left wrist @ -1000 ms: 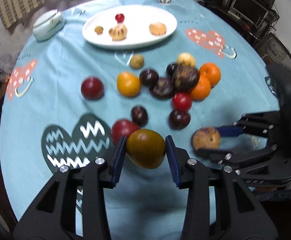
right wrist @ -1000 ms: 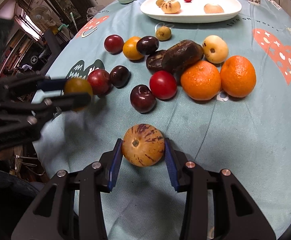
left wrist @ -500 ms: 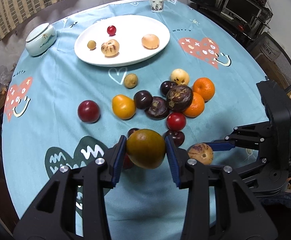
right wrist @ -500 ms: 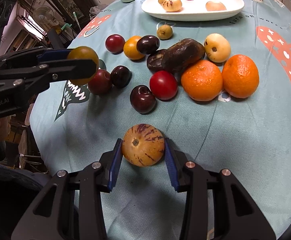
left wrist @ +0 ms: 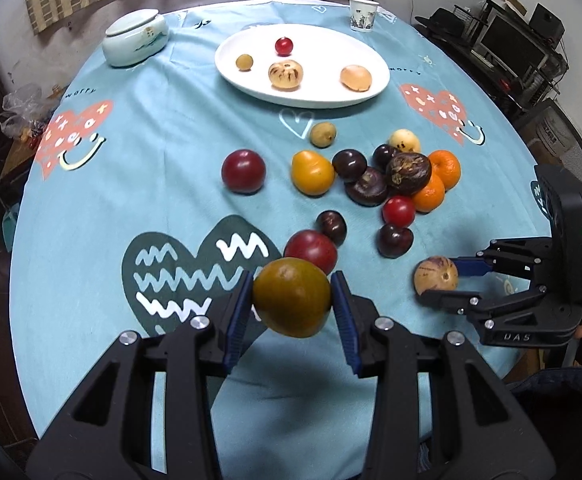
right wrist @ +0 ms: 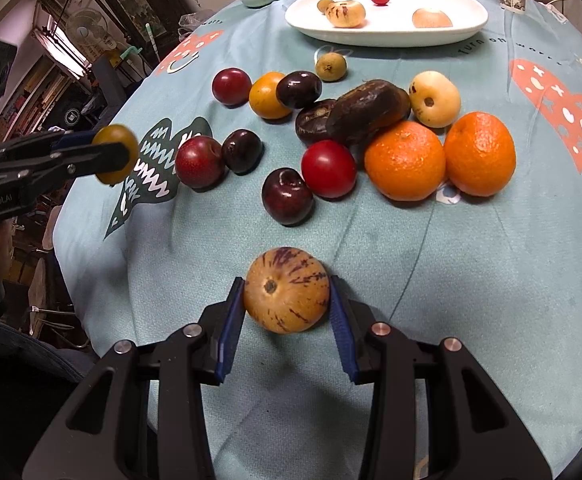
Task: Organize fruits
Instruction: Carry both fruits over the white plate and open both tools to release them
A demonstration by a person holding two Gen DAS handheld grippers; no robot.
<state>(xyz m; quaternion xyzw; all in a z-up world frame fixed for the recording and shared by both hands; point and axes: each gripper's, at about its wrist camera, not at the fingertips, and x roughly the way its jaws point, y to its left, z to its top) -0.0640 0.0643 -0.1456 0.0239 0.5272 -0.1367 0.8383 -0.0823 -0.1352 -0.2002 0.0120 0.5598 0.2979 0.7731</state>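
From the left wrist view, my left gripper point(left wrist: 293, 300) is clamped on a greenish-orange fruit point(left wrist: 292, 297), both pads pressing its sides, and the fruit hangs clear of the table point(left wrist: 163, 160). Directly ahead of the fingers lies a loose cluster of plums, oranges and dark fruit point(left wrist: 407, 172); beyond it sits the white plate point(left wrist: 311, 96), which already carries four fruits, so I judge it to be the collection point. To the right of my left gripper, my right gripper point(left wrist: 439, 280) is closed on a striped melon-like fruit point(left wrist: 435, 275). From the right wrist view, my right gripper point(right wrist: 287, 300) grips that striped fruit point(right wrist: 286, 289) at its widest part, low and near the cloth; whether it rests on the cloth I cannot tell. The two oranges point(right wrist: 439, 160) lie ahead and to the right, the plate point(right wrist: 387, 36) far ahead. The left gripper point(right wrist: 109, 156) holds its fruit raised at the left edge, presumably for carrying over the cluster without contact.
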